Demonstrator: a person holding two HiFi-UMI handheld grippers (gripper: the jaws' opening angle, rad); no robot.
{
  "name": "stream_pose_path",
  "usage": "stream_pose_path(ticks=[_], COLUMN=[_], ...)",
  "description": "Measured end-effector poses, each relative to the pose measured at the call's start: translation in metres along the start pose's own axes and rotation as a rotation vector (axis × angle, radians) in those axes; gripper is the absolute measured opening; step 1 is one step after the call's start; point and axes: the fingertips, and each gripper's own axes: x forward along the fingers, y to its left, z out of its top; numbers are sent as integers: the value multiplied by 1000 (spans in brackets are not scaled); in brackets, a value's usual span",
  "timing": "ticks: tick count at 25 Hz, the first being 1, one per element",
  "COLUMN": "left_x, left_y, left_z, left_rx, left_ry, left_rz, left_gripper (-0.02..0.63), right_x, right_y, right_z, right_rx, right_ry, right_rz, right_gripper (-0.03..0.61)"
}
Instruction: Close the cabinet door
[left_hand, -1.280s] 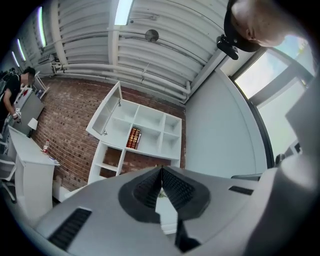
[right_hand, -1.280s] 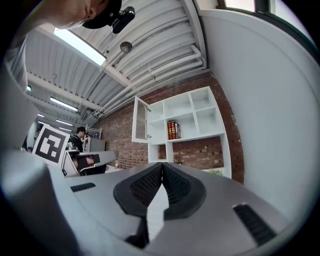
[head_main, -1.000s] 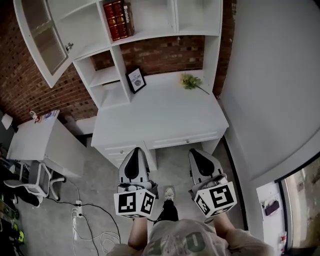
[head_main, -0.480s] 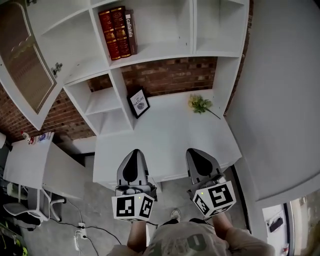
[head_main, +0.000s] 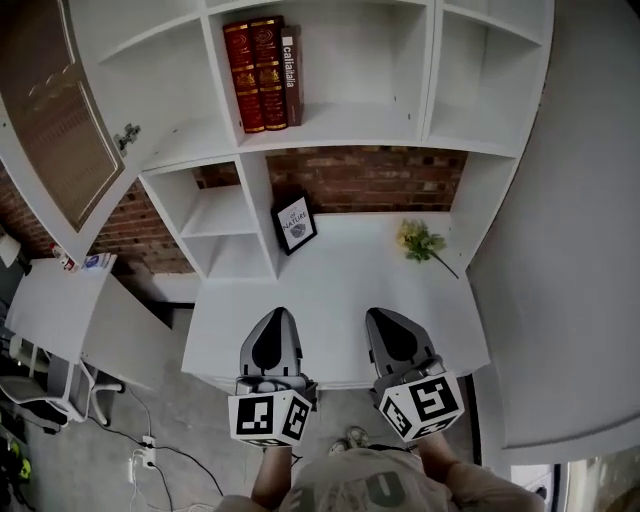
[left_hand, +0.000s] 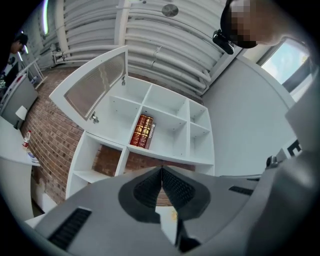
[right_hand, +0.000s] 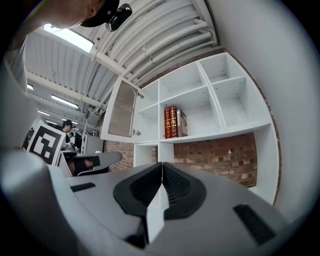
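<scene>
Left gripper (head_main: 277, 314) and right gripper (head_main: 383, 313): jaws closed tight, gripping nothing, side by side above the desk (head_main: 330, 285) near its front edge. Cabinet door (head_main: 60, 130) stands swung open at upper left, well apart from both. Books (head_main: 262, 72) stand upright in the middle shelf compartment.

The left claw (head_main: 277, 318) and right claw (head_main: 386, 316) have moved forward together. A second ago they hung over the floor (head_main: 190, 440) in front of the drawers, and now they reach over the front edge of the surface (head_main: 340, 270). The drawers have slipped out of the head view, while the open cabinet door (head_main: 60, 130) and red books (head_main: 262, 72) have drawn nearer, showing larger along the top.
</scene>
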Motion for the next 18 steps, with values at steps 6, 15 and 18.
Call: stream_pose_path(ticks=[6, 15, 18], left_x=[21, 26, 21], left_y=[-10, 9, 34], left_z=[-2, 1, 6], left_rx=[28, 56, 67], left_ry=[-32, -35, -48], left_rz=[42, 147, 189], left_gripper=[15, 15, 15], right_x=[19, 54, 71], right_y=[-30, -26, -7], right_z=[6, -10, -5], right_rx=[13, 65, 48], right_ry=[-34, -13, -34], right_rz=[52, 172, 217], right_gripper=[17, 17, 17])
